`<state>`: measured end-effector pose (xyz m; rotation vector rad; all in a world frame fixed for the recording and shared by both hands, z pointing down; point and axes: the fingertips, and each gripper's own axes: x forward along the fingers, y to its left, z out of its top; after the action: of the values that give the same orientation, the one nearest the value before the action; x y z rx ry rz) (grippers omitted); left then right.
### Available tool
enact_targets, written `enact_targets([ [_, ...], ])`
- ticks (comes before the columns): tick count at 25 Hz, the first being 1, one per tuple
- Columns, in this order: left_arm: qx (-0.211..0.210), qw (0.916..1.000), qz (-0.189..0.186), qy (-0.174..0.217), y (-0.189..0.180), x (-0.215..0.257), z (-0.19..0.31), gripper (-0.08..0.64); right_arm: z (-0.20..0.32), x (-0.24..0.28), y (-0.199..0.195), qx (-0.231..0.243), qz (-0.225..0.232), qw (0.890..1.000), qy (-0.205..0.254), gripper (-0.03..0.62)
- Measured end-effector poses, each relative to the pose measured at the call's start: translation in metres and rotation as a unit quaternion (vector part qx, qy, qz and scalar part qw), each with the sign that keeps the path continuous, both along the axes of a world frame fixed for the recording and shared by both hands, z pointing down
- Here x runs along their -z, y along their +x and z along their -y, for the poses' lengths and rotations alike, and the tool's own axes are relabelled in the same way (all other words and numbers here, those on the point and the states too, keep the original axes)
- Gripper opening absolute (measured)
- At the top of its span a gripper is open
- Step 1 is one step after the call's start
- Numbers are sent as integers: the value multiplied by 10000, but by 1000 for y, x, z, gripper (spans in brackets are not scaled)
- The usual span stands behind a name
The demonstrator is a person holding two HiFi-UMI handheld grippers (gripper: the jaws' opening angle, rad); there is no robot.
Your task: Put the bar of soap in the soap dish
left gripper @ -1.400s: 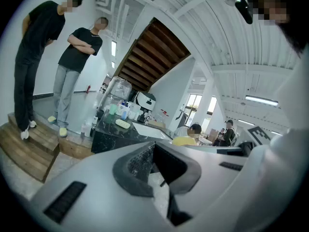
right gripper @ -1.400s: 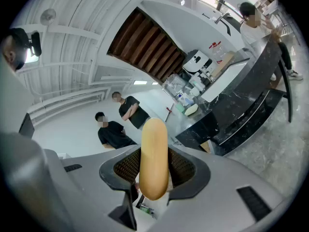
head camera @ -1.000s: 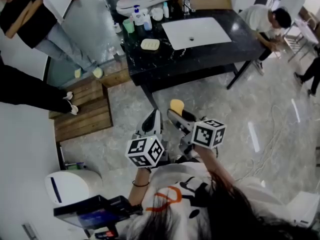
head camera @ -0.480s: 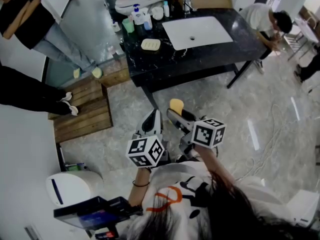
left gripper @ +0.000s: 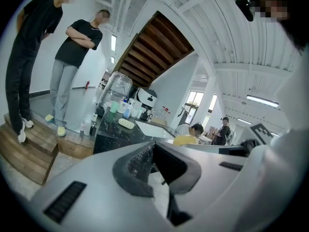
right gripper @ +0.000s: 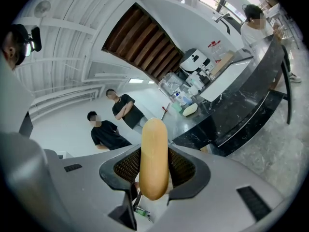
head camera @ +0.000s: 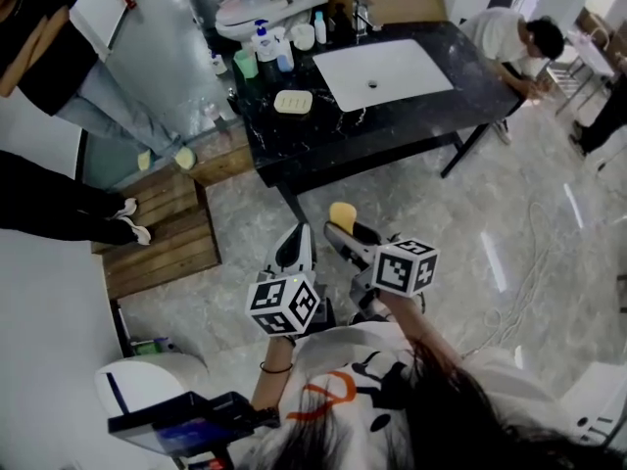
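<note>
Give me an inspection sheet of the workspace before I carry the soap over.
Surface: black counter with white sink, looks out of reach for now.
Job's things: soap held in right gripper; soap dish on counter left of sink, looks empty.
Clutter: bottles and green cup at counter's back left; cardboard box behind.
Grippers: right gripper shut on soap; left gripper shut, empty.
Cables: thin cable looped on floor at right.
Surroundings: wooden platform left of counter; two people standing there, a third person leaning at counter's right end.

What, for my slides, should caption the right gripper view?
Right hand-held gripper clamps a yellow bar of soap, facing the black counter.
</note>
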<state>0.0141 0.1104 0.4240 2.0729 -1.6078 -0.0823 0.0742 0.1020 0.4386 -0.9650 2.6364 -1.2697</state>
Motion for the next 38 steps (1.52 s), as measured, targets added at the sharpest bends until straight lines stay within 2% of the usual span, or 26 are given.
enact_targets([
  [22, -301, 9995, -85, 24, -68, -1, 70, 2, 61, -4, -66, -305, -102, 9995, -61, 164],
  [38, -628, 9979, -145, -8, -105, -10, 98, 2, 87, -13, -100, -674, -225, 9974, -121, 164],
])
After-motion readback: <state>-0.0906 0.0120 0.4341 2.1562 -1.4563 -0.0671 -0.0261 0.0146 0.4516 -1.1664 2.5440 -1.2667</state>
